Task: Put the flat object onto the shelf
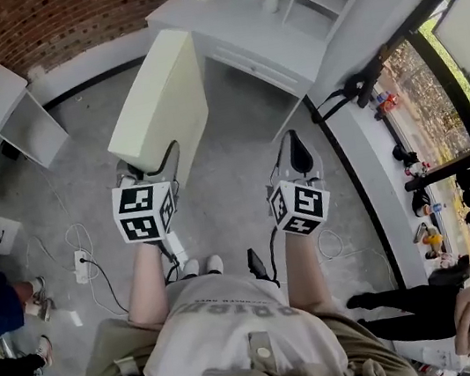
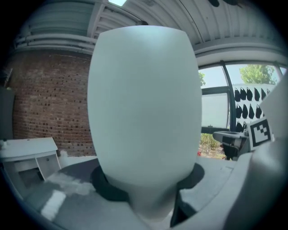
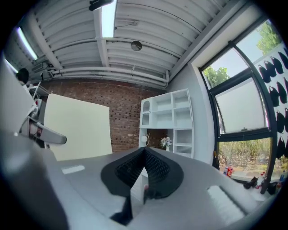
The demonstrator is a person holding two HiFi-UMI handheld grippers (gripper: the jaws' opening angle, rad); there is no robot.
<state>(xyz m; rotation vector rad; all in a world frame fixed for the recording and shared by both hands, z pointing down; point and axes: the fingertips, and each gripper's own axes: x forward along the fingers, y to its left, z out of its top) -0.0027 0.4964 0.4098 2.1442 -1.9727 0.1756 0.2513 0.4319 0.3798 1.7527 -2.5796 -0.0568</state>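
While the left gripper (image 1: 156,164) clamps the near edge of the board (image 1: 159,106), the pale, smooth, rectangular panel stands tilted ahead of it, its broad face filling that gripper's view. The board's far edge points toward a white desk (image 1: 236,35) in front. Bare grey floor (image 1: 239,159) lies open between the two grippers. The right gripper (image 1: 298,154), beside the board and apart from it, has its ribbed black pads (image 3: 157,168) pressed together on nothing. Ahead of it stands the white shelf (image 3: 167,121) with boxy open compartments, a vase (image 3: 166,143) of flowers near it, and a brick wall (image 3: 126,112) behind.
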